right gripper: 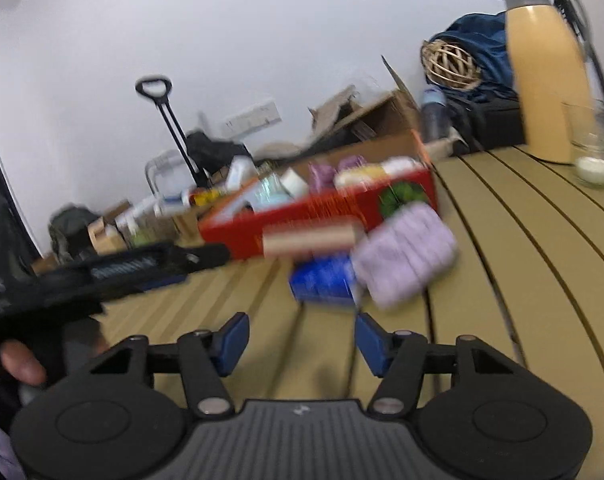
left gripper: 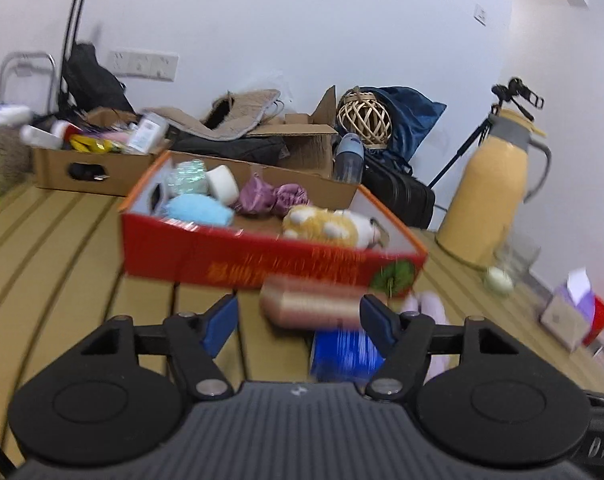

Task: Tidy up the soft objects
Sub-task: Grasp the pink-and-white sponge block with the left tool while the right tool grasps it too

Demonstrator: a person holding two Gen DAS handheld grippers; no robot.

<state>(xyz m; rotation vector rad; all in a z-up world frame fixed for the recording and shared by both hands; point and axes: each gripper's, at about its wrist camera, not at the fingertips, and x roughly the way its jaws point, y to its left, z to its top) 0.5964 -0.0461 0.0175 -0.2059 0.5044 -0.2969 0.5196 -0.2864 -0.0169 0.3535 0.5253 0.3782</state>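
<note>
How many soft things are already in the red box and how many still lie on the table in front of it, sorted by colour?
In the red box:
Light blue: 1
Purple: 2
Yellow and white: 1
Pale green: 1
White: 1
On the table:
Pink-tan roll: 1
Blue: 1
Lilac: 1
Total: 9

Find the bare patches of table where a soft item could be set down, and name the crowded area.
Free: slatted tabletop left of the red cardboard box, and the strip between the fluffy lilac cloth and cream thermos jug. Crowded: in front of the box, around the tan cylinder and blue packet.
</note>
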